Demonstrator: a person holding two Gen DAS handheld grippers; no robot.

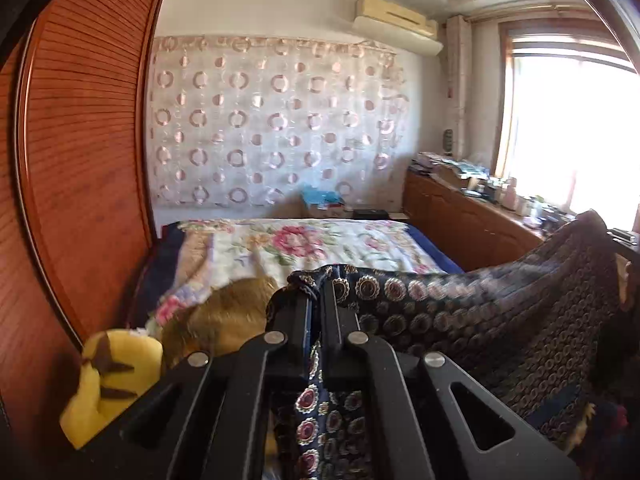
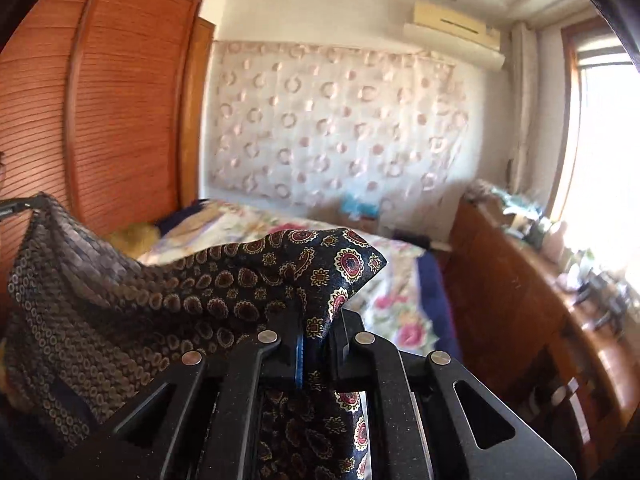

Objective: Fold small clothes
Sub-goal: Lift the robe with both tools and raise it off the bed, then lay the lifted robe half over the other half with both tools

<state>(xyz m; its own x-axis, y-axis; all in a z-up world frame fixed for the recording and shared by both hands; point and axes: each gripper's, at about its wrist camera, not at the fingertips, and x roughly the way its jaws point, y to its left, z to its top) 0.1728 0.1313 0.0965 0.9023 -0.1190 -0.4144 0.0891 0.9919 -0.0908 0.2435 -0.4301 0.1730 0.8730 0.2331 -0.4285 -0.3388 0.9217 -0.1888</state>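
A dark navy cloth (image 1: 480,312) with red and gold medallions hangs stretched in the air between my two grippers, above the bed. My left gripper (image 1: 316,300) is shut on one corner of it, and cloth also hangs down between its arms. My right gripper (image 2: 316,320) is shut on the opposite corner, which sticks up past the fingertips. In the right wrist view the cloth (image 2: 140,292) spans leftward to the other gripper at the frame's left edge. In the left wrist view it rises to the far right edge.
A bed with a floral cover (image 1: 320,244) lies ahead. A brown plush toy (image 1: 224,316) and a yellow plush toy (image 1: 108,384) sit at its left. A wooden wardrobe (image 1: 80,160) stands left, and a cluttered wooden cabinet (image 2: 540,300) under the window stands right.
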